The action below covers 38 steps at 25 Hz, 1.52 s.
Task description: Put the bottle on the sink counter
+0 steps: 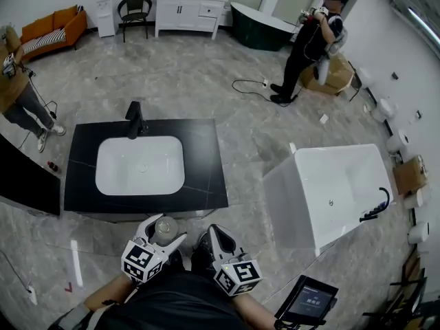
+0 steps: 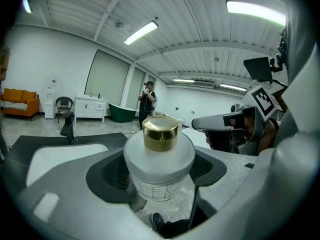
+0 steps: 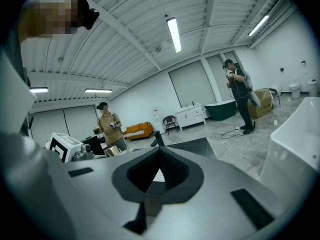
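- Frosted white round bottle with a shiny gold cap (image 2: 159,156) is pinched in the left gripper (image 2: 159,171); the dark ribbed pads press its body from both sides, and the cap points up
- From the head view, the bottle (image 1: 163,229) and the left gripper (image 1: 163,231) are just off the front edge of the black stone sink counter (image 1: 206,158), near the middle of that edge; they are over the grey marbled floor (image 1: 240,115) and do not touch the slab
- White rounded-rectangle basin (image 1: 141,150) is sunk into the counter's middle, and a black faucet (image 1: 135,119) stands upright at the back edge
- Grey right gripper (image 1: 212,232) is just beside the left one, on the side of the counter's front right corner
- In the right gripper view, the right gripper (image 3: 160,151) has its jaws pressed together at the tips, with nothing held between them
- White rectangular freestanding bathtub (image 1: 302,158) stands to the right of the counter, apart from it
- Dark-clothed person (image 1: 311,43) stands well beyond the counter, near a dark green tub (image 1: 261,27)
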Each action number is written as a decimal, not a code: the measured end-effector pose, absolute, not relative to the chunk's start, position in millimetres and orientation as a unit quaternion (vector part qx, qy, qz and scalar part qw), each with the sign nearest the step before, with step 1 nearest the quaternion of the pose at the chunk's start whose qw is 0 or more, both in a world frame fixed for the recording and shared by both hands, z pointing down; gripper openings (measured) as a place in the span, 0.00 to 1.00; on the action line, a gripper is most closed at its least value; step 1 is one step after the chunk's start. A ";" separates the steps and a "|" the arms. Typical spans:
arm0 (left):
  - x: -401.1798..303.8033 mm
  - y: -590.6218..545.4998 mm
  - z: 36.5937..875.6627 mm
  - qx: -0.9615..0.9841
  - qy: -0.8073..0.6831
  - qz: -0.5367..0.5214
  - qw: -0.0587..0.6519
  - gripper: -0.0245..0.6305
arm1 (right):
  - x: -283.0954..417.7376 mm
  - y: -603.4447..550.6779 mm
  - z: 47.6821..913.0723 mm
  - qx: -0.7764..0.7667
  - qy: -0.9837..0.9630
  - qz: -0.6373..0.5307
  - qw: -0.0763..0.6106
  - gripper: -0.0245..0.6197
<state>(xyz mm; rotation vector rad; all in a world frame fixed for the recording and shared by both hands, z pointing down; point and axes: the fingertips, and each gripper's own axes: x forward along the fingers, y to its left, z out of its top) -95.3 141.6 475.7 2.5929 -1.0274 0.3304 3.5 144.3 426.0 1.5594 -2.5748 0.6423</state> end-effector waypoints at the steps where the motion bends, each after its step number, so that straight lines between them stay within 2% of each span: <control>1: -95.8 139.3 477.2 0.909 -0.363 0.117 0.167 0.55 | 2.7 139.8 427.0 0.503 -0.838 0.210 0.031 0.03; 13: -84.0 80.7 474.6 0.890 -0.405 0.135 0.157 0.55 | 18.1 69.1 435.5 0.460 -0.857 0.231 0.006 0.03; 29: -11.9 -34.9 493.5 0.872 -0.435 0.143 0.171 0.55 | 94.6 -37.0 474.4 0.448 -0.850 0.276 0.019 0.03; 38: -7.0 -69.0 490.8 0.856 -0.465 0.149 0.167 0.55 | 100.2 -78.9 476.4 0.425 -0.862 0.275 0.020 0.03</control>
